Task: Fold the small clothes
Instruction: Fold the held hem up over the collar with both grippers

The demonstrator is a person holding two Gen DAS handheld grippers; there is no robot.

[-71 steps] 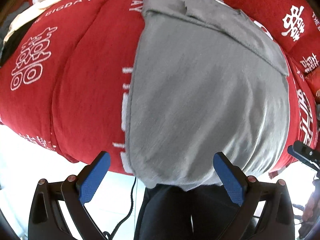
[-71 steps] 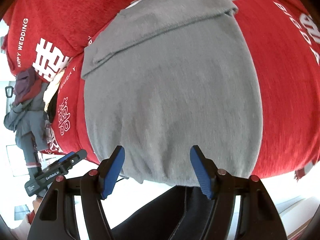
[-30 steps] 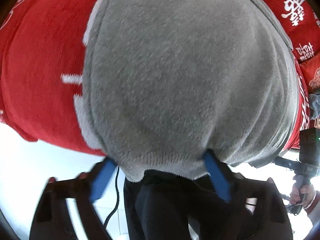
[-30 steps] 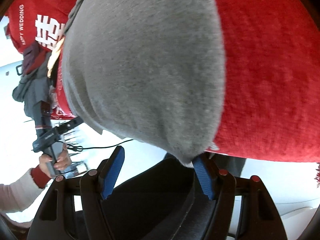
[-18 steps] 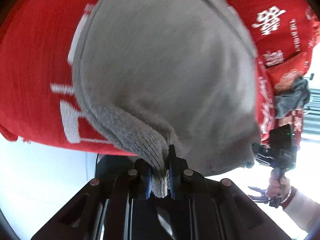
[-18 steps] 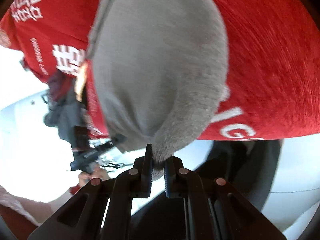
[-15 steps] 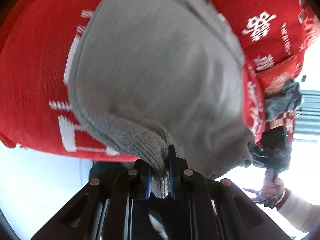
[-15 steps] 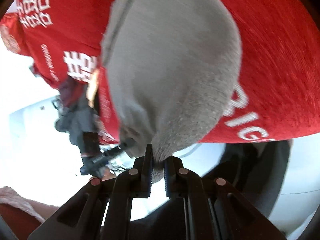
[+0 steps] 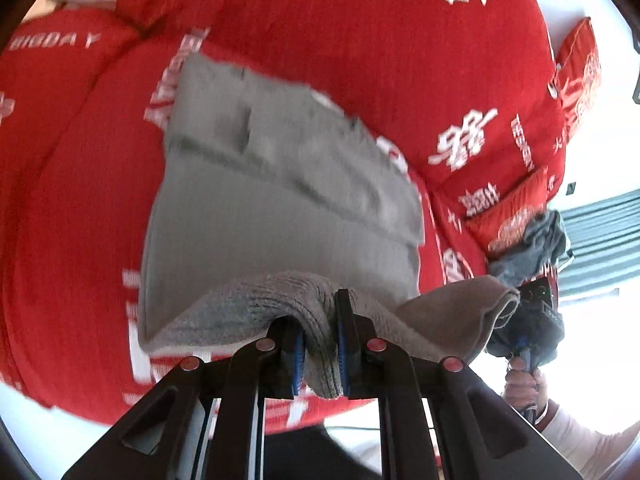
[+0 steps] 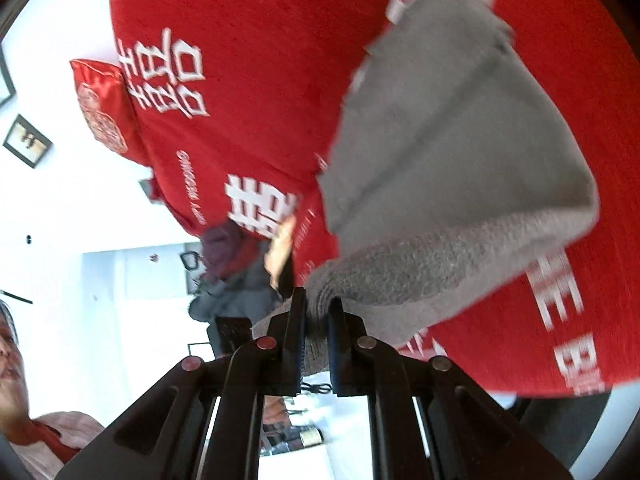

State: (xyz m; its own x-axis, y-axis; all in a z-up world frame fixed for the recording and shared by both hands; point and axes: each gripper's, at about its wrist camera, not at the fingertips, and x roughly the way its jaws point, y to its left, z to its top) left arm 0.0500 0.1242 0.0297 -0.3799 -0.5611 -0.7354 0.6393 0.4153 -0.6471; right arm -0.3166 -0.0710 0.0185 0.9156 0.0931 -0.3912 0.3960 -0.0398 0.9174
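- You work over a bed covered in a red blanket printed with white characters and lettering; pale walls and bright light sit behind it
- Red cushions lie at the bed's far right edge in your left view, with a crumpled blue-grey cloth beside them
- The grey knit garment lies on the blanket, its near hem raised off the surface and curling back over the flat part
- Your left gripper is clenched on one bunch of that hem, the knit squeezed between its blue pads
- Your right gripper is clamped on the other corner of the hem in the same way
- From the left view, your right hand shows low at the right edge, holding its gripper at the garment's far corner
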